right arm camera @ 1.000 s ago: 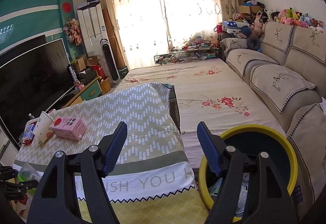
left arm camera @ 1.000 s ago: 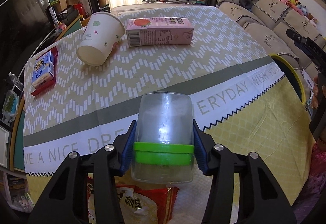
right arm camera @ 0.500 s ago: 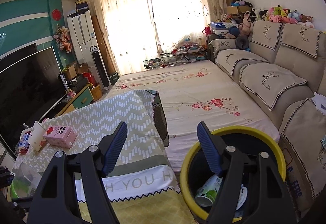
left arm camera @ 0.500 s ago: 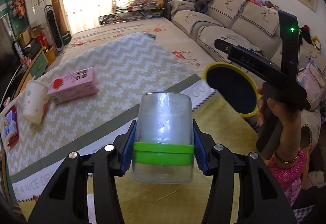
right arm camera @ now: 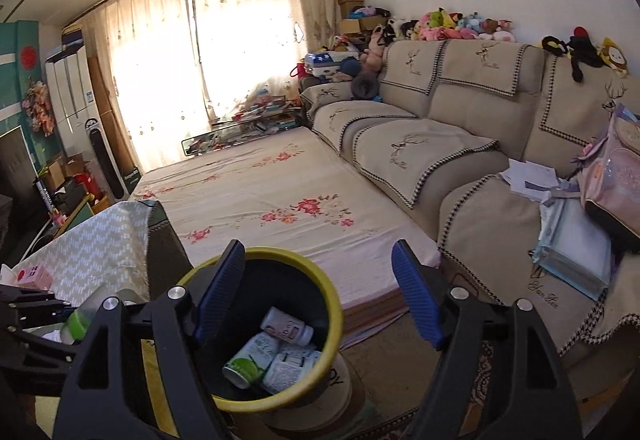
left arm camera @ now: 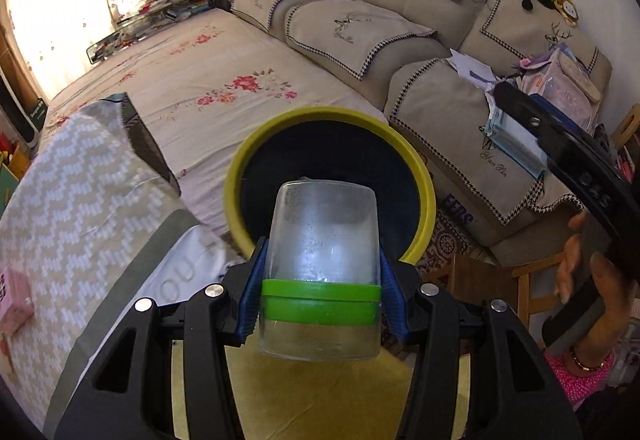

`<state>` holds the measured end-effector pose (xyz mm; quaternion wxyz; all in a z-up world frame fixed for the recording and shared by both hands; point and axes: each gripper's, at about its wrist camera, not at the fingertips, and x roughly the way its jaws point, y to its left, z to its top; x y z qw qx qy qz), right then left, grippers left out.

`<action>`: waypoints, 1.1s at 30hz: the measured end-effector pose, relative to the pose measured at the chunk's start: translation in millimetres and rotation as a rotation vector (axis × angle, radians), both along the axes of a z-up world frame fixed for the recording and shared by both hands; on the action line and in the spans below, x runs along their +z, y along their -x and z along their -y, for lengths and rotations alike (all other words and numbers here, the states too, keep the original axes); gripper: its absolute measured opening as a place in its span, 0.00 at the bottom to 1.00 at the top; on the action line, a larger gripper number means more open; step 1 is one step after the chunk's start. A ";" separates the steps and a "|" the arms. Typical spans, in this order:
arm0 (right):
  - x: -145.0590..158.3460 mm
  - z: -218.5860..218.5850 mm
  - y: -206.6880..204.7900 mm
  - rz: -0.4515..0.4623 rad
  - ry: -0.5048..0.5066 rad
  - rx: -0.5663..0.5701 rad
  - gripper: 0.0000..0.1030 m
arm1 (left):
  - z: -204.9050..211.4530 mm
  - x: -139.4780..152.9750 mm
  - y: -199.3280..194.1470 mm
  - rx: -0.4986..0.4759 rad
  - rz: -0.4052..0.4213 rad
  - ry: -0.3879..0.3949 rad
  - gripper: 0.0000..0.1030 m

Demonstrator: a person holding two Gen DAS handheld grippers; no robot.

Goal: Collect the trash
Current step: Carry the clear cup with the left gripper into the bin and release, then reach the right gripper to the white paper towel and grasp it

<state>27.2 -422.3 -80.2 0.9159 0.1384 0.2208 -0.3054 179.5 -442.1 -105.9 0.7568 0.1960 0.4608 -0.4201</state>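
My left gripper [left arm camera: 320, 288] is shut on a clear plastic jar with a green band [left arm camera: 322, 260], held in the air just before the yellow-rimmed trash bin [left arm camera: 240, 163]. The jar hides part of the bin's near rim. In the right wrist view the bin [right arm camera: 328, 300] stands on the floor and holds several cups and bottles [right arm camera: 276, 356]. My right gripper [right arm camera: 318, 296] is open and empty above the bin's right side. The left gripper and jar [right arm camera: 82, 316] show at the left edge there.
The table with a zigzag cloth [left arm camera: 60, 207] lies left of the bin, with a pink carton [left arm camera: 12, 296] on it. A floral mattress [right arm camera: 260, 199] and a beige sofa [right arm camera: 460, 143] lie behind and right. A wooden stool [left arm camera: 480, 276] stands by the bin.
My left gripper has swung right from over the table to the bin, still holding the jar. My right gripper has shifted right, so the bin now lies between and left of its fingers.
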 end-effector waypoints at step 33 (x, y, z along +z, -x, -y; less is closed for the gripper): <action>-6.4 -31.2 -20.2 -0.054 -0.011 0.139 0.71 | -200.9 74.9 38.0 0.425 0.184 0.243 0.80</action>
